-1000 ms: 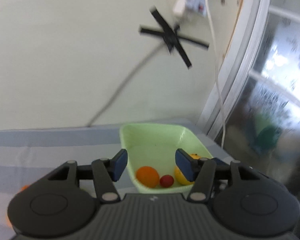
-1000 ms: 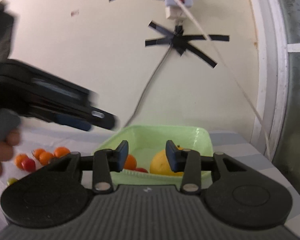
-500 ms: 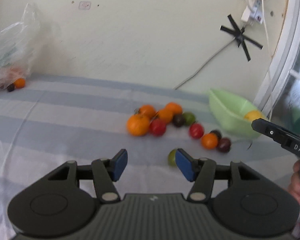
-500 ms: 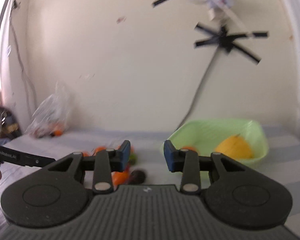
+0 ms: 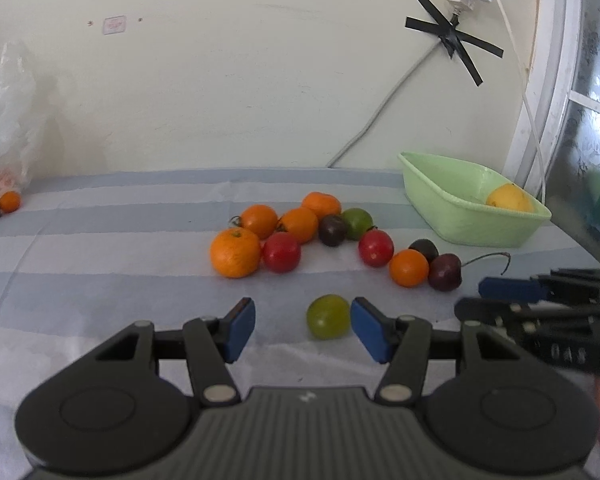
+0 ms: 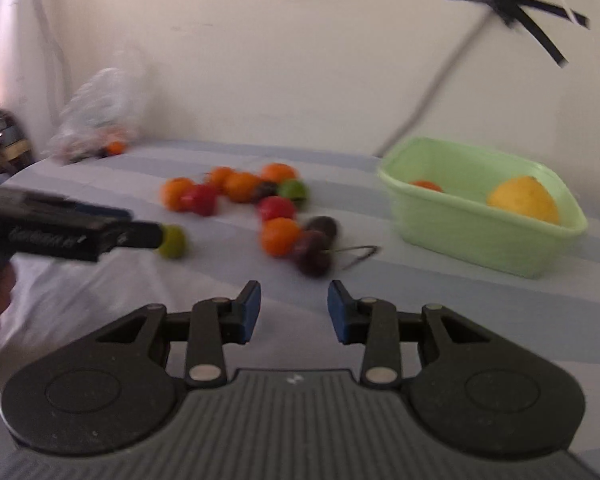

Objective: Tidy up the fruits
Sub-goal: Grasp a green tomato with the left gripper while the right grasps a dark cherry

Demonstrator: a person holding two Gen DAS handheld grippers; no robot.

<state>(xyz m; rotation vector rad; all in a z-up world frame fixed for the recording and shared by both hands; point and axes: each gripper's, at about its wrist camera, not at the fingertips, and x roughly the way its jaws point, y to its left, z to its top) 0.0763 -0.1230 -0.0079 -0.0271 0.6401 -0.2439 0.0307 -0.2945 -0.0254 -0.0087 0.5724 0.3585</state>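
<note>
A cluster of small oranges, red tomatoes, dark cherries and a green fruit lies on the striped cloth; the biggest orange [image 5: 235,253] is at its left. A lone green fruit [image 5: 327,316] [image 6: 172,241] lies nearer, just ahead of my open left gripper [image 5: 302,330], close to its right finger. A pale green basket [image 5: 468,200] [image 6: 480,204] at the right holds a yellow lemon [image 5: 509,197] [image 6: 522,199] and an orange [image 6: 426,186]. My right gripper [image 6: 293,310] is open and empty, short of a dark cherry [image 6: 313,258]; it also shows at the right of the left wrist view [image 5: 540,304].
A clear plastic bag [image 5: 4,128] with more fruit lies at the far left by the wall. A grey cable [image 5: 384,108] taped with black tape runs down the wall behind the basket. A window frame [image 5: 540,80] borders the right.
Both grippers have pulled back from over the basket and swung left toward the loose fruit on the cloth. The left gripper now stands at the lone green fruit. Both stay open.
</note>
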